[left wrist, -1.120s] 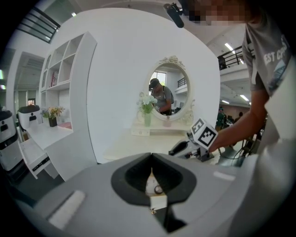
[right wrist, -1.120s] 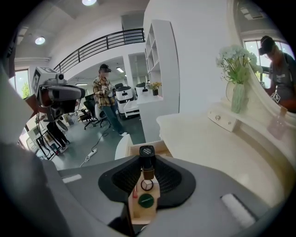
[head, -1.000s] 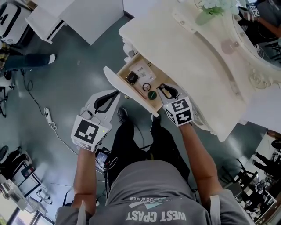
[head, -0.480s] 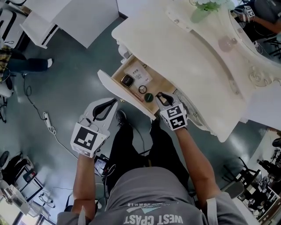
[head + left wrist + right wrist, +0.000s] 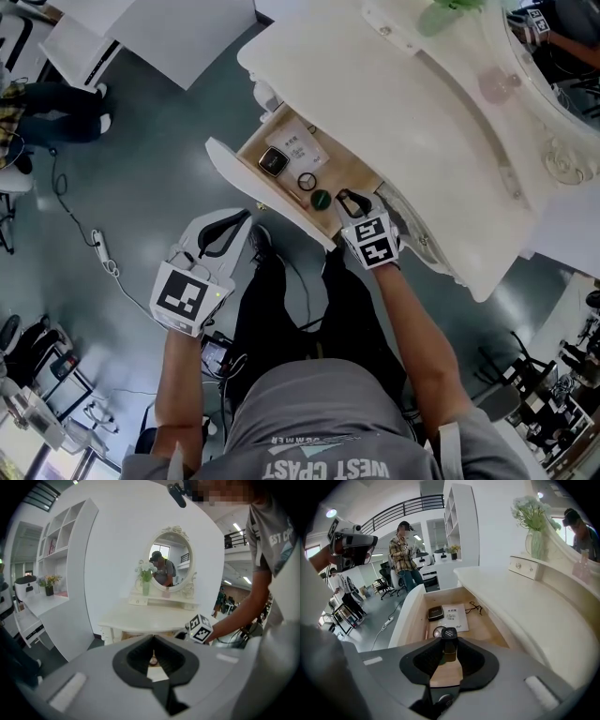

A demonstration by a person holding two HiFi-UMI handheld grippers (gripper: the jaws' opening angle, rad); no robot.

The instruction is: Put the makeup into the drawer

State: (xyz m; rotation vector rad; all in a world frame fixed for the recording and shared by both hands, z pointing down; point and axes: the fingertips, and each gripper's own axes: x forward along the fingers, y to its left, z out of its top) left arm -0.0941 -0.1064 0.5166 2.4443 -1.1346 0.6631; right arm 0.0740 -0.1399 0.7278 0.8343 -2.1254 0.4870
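Right tongs [image 5: 449, 651] grip the makeup bottle [image 5: 449, 635], left tongs [image 5: 153, 642] closed; we should lower it upright onto the drawer [image 5: 487, 627] floor beneath.

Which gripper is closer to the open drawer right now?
Right. The right gripper reaches into the drawer's near end with a small bottle in its jaws; the left gripper hangs outside the drawer front, over the floor.

Oval mirror [image 5: 171, 557] behind flower vase [image 5: 146, 588]; power strip [image 5: 97, 241] on floor [image 5: 159, 169].
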